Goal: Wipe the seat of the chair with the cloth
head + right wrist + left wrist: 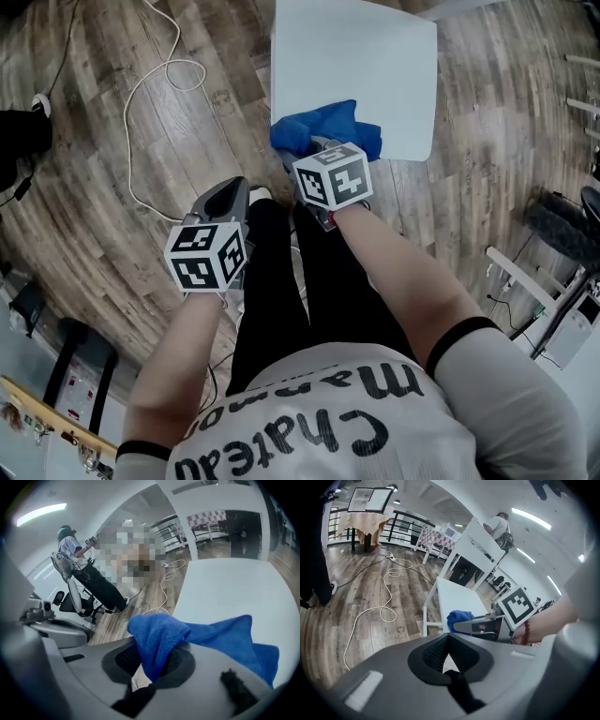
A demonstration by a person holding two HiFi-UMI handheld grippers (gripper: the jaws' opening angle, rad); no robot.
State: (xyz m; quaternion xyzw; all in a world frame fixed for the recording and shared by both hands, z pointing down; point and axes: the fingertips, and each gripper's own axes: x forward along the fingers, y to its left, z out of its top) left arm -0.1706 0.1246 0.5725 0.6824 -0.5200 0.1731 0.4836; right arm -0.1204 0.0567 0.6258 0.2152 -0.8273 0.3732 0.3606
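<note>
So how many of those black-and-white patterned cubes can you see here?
2. One cube sits on the left gripper, over the wooden floor; the other cube is on the right gripper, which grips the blue cloth on the white chair seat. None seems hidden.

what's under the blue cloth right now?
The white chair seat: the blue cloth lies at its near edge, one fold pinched in the right gripper. The patch of seat beneath the cloth is covered, so its state cannot be seen.
</note>
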